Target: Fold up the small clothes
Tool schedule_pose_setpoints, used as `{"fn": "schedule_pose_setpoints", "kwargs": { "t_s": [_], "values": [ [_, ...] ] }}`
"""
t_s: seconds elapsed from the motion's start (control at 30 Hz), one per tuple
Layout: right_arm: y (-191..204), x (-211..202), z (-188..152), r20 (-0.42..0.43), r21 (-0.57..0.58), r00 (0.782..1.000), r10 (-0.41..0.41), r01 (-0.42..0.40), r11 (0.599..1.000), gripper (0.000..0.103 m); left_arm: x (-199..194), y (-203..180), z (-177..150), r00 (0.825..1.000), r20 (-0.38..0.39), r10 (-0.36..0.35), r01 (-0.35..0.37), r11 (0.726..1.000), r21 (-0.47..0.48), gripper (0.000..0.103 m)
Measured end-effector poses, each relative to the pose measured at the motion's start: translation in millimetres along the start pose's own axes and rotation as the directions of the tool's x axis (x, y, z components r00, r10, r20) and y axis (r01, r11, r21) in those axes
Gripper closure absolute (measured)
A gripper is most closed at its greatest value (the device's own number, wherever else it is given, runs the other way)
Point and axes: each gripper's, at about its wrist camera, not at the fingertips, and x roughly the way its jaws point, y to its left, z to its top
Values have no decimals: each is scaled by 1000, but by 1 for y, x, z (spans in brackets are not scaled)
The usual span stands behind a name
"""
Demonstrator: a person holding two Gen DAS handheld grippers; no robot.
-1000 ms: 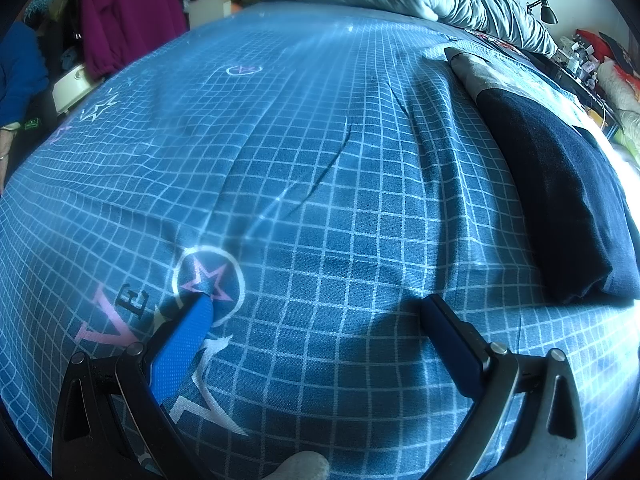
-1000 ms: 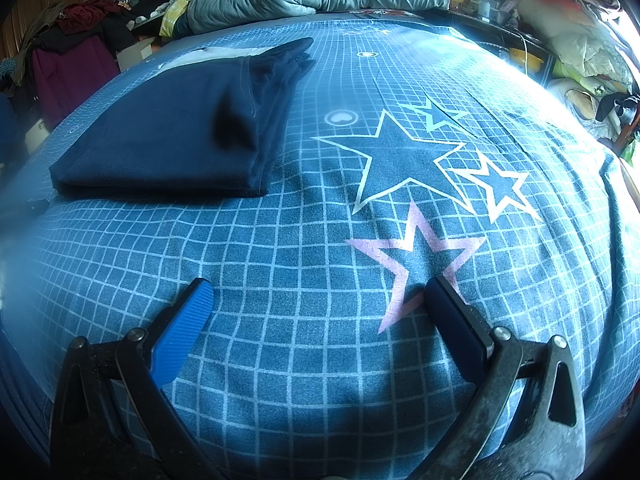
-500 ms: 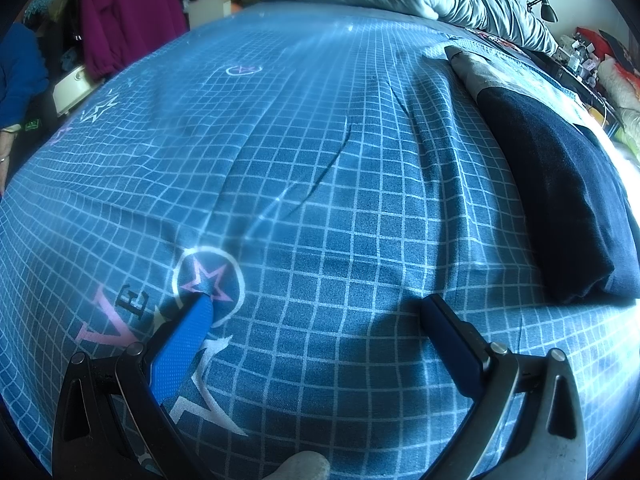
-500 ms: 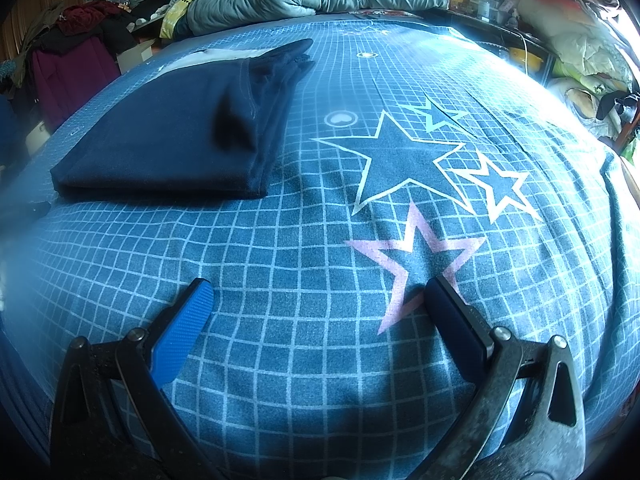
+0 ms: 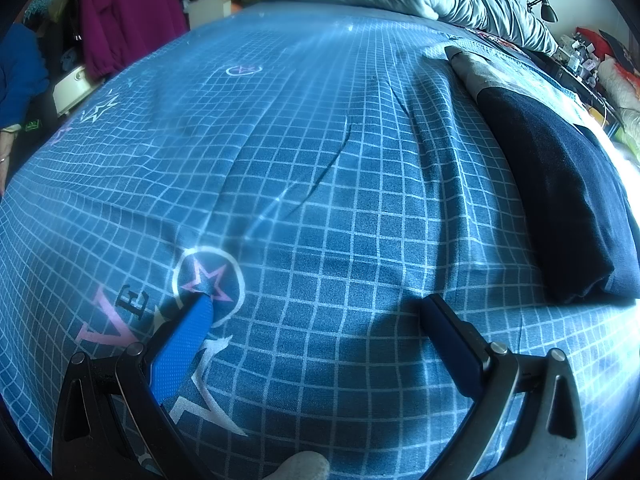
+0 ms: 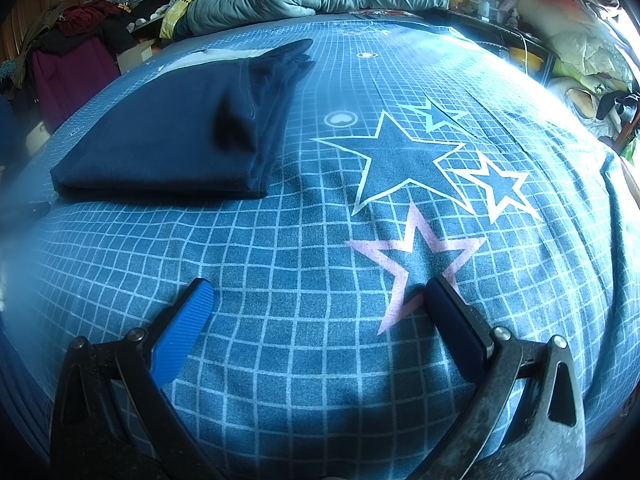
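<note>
Nothing moved — left gripper [image 5: 316,312], right gripper [image 6: 316,296], jaws spread, over bedsheet [image 5: 320,160]

The navy garment [image 5: 560,184] runs off the left view's right edge, its far side unseen. A pale cloth [image 6: 216,56] shows only as a strip behind it in the right view. The clutter [image 6: 580,40] beside the bed is overexposed and unreadable. Both views cut off the handles and the hands holding them.
</note>
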Motion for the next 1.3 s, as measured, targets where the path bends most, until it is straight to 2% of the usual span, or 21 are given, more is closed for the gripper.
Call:
{"fn": "schedule_pose_setpoints", "kwargs": {
  "t_s": [0.63,0.77,0.93,1.2,1.3],
  "values": [
    [1,-1,0,-3,-1,1000,-5,5,1000,0,1,0,2,1000,-3,3,-3,1000,1,0],
    [3,0,3,-41,20,999,-12,13,1000,0,4,1,8,999,-34,-6,7,1000,17,0],
    [12,6,15,-145,82,986,-80,92,992,0,5,3,13,999,-42,-10,10,1000,17,0],
    [16,10,16,-99,109,990,-105,115,987,0,7,-1,10,1000,-26,3,-3,1000,27,0],
    [15,13,22,-150,138,982,-119,140,980,0,6,-3,8,1000,-24,1,0,1000,26,0]
  ]
}}
